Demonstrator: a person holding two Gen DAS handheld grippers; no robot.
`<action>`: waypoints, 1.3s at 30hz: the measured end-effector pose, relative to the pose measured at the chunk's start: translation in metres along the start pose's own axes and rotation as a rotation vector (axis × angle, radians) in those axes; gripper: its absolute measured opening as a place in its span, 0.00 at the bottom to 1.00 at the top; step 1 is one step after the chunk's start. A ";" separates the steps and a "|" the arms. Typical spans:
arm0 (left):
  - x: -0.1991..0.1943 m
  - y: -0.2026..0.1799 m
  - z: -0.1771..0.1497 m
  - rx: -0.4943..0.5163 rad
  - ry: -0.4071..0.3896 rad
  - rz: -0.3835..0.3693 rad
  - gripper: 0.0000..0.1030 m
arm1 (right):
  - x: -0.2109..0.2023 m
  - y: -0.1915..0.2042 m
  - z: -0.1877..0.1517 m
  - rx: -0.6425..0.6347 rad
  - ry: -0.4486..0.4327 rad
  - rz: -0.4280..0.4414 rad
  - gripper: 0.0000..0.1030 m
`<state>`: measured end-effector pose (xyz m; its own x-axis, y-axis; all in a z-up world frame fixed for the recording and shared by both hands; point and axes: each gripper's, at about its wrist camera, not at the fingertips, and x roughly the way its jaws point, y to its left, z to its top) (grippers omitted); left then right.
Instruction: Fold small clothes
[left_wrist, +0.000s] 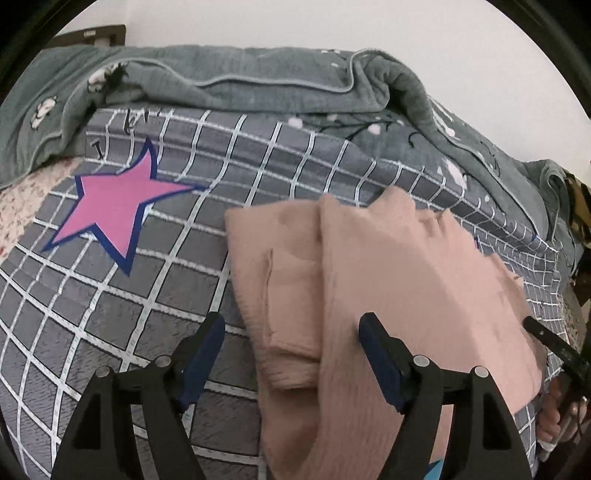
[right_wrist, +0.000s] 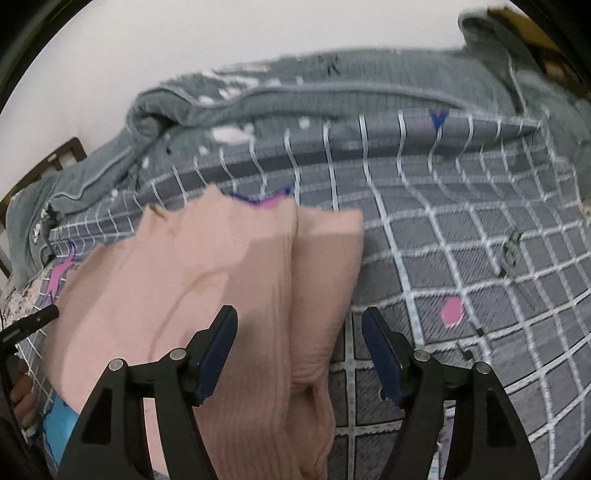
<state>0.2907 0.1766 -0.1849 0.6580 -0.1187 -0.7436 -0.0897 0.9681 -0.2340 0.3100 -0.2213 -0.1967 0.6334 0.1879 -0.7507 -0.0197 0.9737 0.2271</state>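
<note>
**Pink garment part-folded, both grippers free above it**

Left wrist view: the left gripper (left_wrist: 291, 332) hangs over the near edge of the pink garment (left_wrist: 369, 266), fingers apart and pressing on nothing; one fingertip lies over the cloth, the other over the checked bedspread (left_wrist: 110, 314). The garment lies on that bedspread, one layer doubled over another, well away from the pink star (left_wrist: 114, 206). The other gripper's tip shows at the garment's far side.

Right wrist view: the right gripper (right_wrist: 299, 332) also stands open, empty, over the garment's (right_wrist: 184, 288) folded side. A fold seems just laid; next likely calls for pinching a free edge and carrying it across. Bare bedspread (right_wrist: 461, 258) beside the garment leaves room; the bunched grey blanket (right_wrist: 295, 96) beyond it limits reach.
</note>
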 end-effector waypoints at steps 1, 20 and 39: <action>0.003 0.003 -0.001 -0.010 0.010 -0.008 0.71 | 0.004 -0.003 0.000 0.014 0.020 0.008 0.67; 0.027 -0.011 0.012 -0.059 0.012 -0.012 0.24 | 0.025 0.007 0.009 0.002 0.078 0.127 0.35; -0.100 -0.034 0.000 -0.036 -0.046 -0.090 0.21 | -0.136 0.042 -0.002 -0.029 -0.074 0.216 0.17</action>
<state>0.2284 0.1561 -0.1027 0.6985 -0.1937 -0.6889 -0.0551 0.9452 -0.3217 0.2213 -0.2055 -0.0858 0.6668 0.3838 -0.6389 -0.1830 0.9153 0.3588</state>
